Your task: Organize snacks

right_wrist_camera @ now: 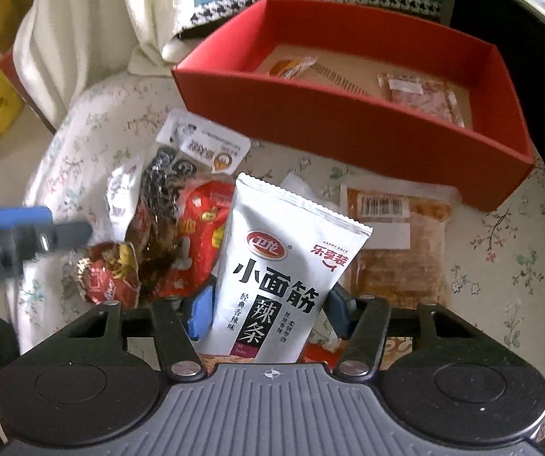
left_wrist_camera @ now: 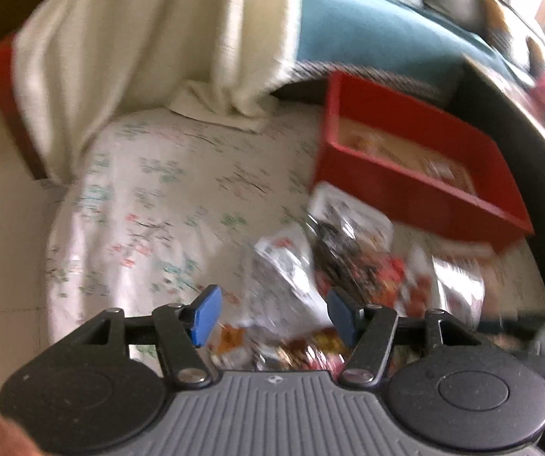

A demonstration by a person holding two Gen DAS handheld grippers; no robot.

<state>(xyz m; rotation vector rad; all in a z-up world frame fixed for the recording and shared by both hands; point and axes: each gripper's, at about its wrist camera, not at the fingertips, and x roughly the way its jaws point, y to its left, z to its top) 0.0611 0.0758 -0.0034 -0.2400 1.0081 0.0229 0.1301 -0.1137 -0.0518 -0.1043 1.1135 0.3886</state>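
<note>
**A:** My right gripper (right_wrist_camera: pixel 268 315) has the silver packet (right_wrist_camera: pixel 283 266) between its blue pads, seemingly pinched low down, over the snack pile (right_wrist_camera: pixel 166 235). It looks light, crinkly and slippery, so I'd hold below the seal.

**B:** And the left gripper (left_wrist_camera: pixel 272 315)?

**A:** Spread, empty, above the pile. The red box (right_wrist_camera: pixel 348 129) sits just beyond; its near wall is my only obstacle.

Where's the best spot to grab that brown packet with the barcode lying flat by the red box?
Take the brown packet by its far sealed edge near the barcode, coming from above. It lies flat on the floral cloth, so only a thin edge fits a claw, and that end looks clear of the pile.
</note>
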